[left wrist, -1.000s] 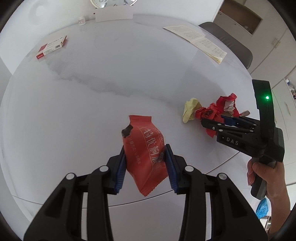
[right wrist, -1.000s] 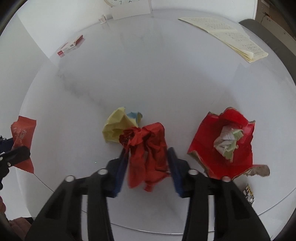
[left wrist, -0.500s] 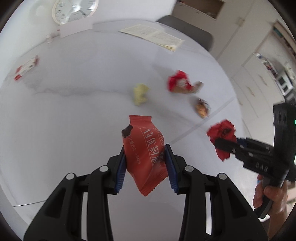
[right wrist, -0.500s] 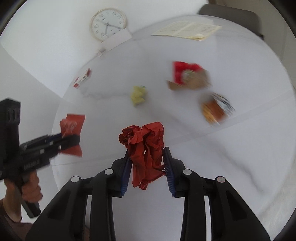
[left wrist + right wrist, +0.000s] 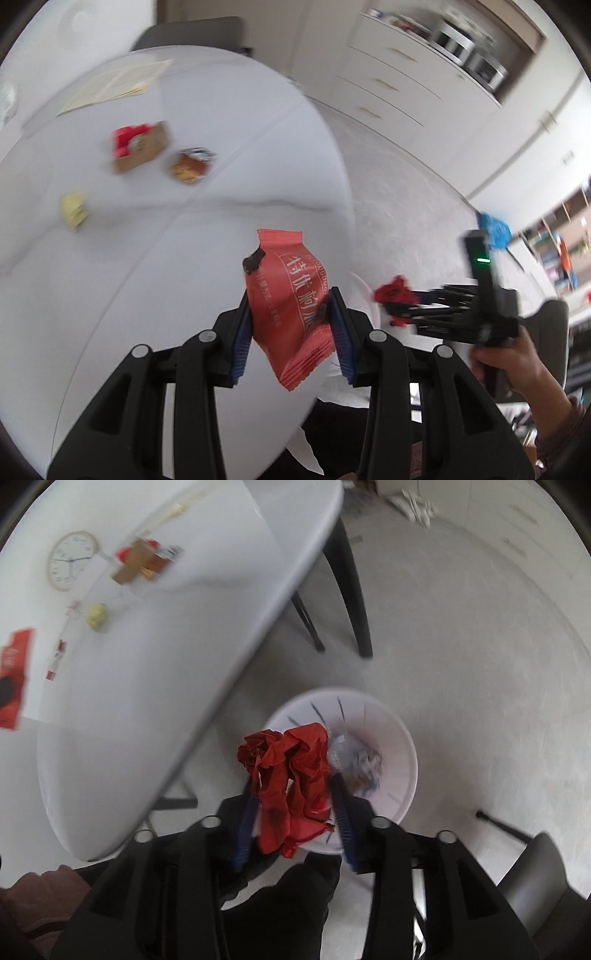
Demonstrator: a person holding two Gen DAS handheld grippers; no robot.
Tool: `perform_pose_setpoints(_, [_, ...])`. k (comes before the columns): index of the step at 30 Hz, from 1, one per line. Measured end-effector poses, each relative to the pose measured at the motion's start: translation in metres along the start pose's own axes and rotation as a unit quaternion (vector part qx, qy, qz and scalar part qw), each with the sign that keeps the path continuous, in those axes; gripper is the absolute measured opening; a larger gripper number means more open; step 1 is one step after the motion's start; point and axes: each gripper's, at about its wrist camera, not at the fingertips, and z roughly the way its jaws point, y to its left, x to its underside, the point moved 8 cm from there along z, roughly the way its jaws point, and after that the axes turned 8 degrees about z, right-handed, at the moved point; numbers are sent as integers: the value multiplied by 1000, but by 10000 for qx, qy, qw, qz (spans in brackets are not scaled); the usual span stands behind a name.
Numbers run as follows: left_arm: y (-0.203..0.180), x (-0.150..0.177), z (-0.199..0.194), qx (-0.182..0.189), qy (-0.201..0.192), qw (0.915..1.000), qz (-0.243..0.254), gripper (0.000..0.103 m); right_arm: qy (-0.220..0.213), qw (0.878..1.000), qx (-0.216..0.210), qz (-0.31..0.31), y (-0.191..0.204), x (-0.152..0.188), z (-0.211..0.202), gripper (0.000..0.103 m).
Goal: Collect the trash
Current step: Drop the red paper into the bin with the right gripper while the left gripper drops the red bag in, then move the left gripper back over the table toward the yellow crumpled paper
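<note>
The right gripper is clenching crumpled red paper directly above a white wastebasket that is already holding blurred paper scraps. The left gripper is pinching a red snack wrapper over the white table, where more litter is lying toward eleven o'clock.

A round wall clock sits upper left of the right wrist view, black table legs at top centre, white drawer cabinets upper right of the left wrist view.
</note>
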Motion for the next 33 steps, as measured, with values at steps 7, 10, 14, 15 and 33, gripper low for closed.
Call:
perform_pose_setpoints(7, [-86,-9,44,352,332,9957,792,39,-48,9984,83,553,-45,-3,0,85])
perform_pose_setpoints(10, [-113,-6,65,501,494,9920,1046,39,-218,9981,342,474,-55,-6,-17,91])
perform_pose_setpoints(14, [-130,2,90,460,710,9874,1335,51,-338,9976,506,344,-75,-5,-43,93])
perform_pose_setpoints(15, [-132,4,95,425,767,9870,1344,59,-369,9975,509,330,-76,-5,-48,94])
perform_pose_setpoints(33, [-111,-6,74,19,512,9966,649,95,-657,9969,380,204,-58,-20,-82,100])
